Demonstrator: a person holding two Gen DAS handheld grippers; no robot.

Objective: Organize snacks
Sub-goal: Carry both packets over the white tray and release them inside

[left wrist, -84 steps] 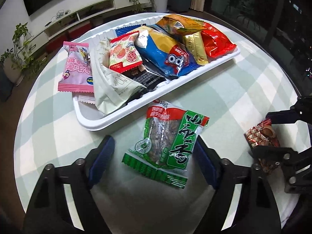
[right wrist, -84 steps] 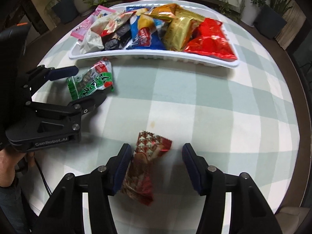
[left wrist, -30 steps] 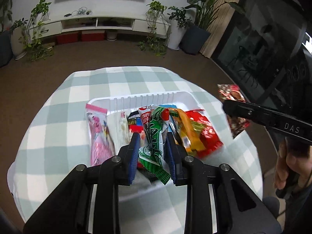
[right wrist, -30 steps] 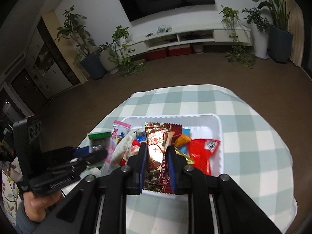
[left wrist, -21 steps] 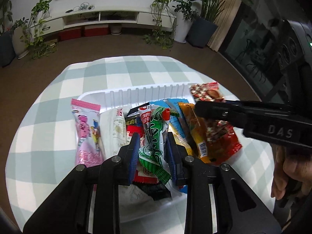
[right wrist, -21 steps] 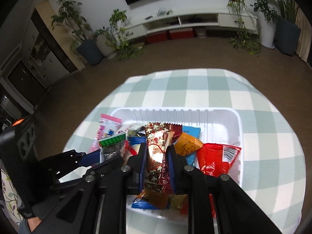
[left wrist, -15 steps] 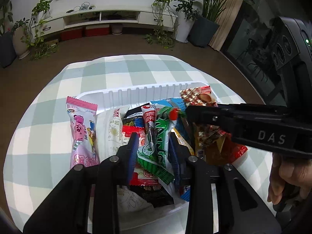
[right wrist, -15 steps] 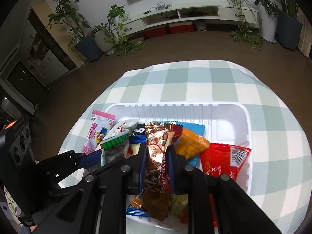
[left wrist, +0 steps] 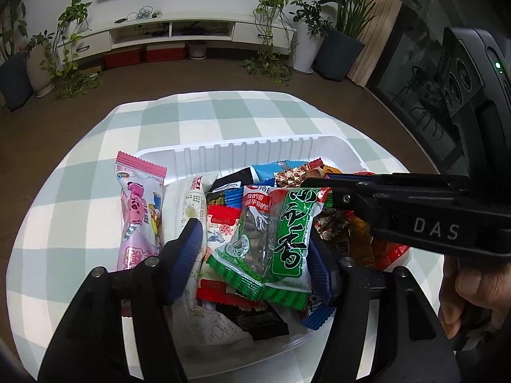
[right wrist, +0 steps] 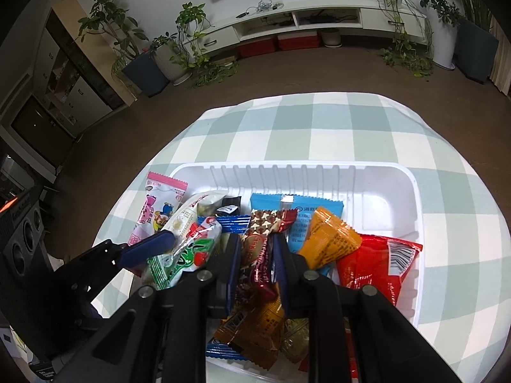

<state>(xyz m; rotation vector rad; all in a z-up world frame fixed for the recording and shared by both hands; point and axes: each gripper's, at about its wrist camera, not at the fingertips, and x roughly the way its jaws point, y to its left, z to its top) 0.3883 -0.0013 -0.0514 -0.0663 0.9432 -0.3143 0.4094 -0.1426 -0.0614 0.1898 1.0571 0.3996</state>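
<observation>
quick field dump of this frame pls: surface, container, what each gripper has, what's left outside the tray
surface: round table with green and white checked cloth
container: white tray, piled with snack packets
left gripper: jaws have just been opening; green packet lies between them on the pile, pads clear of it
right gripper: shut on red-brown packet, over the tray
pink packet: at the tray's left edge, partly over the rim
outside tray: no loose packets seen on the cloth
</observation>
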